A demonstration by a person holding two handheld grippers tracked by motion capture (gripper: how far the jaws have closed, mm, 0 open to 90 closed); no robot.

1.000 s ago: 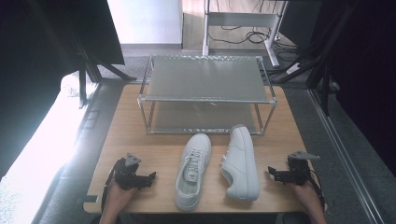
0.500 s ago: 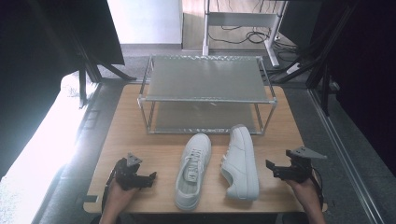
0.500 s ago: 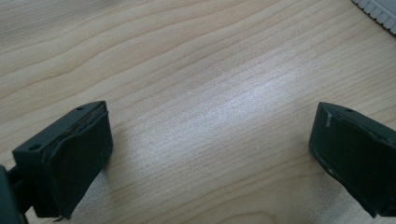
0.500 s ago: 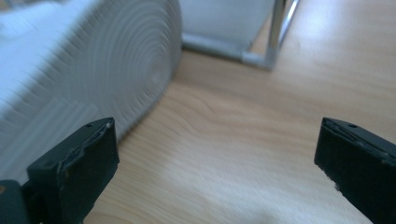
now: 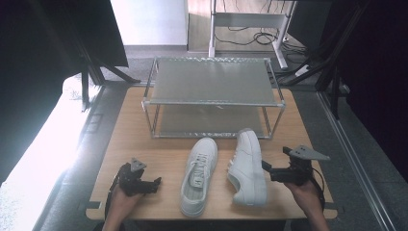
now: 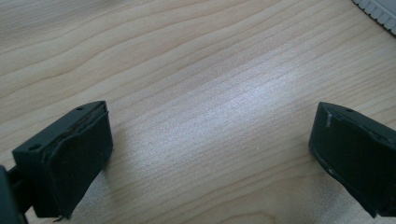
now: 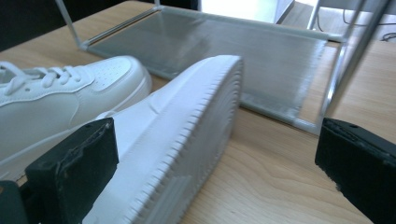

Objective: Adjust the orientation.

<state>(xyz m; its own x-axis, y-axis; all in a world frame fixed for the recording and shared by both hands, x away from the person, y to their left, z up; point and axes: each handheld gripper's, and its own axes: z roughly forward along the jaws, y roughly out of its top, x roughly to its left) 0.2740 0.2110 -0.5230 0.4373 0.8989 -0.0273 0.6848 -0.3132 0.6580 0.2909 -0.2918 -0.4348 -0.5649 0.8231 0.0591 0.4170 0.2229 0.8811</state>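
The white leather sneaker lying on its side (image 5: 248,168) is now approached by the right gripper (image 5: 267,169), jaws wide; the left gripper (image 5: 155,184) remains wide, empty.

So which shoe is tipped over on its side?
The right shoe, beside the right gripper: its sole faces sideways. The left shoe sits upright, laces up.

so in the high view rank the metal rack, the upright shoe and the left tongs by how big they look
1. metal rack, largest by far
2. upright shoe
3. left tongs, smallest

The rack stands farther from the camera yet still looks biggest, so the order is safe.
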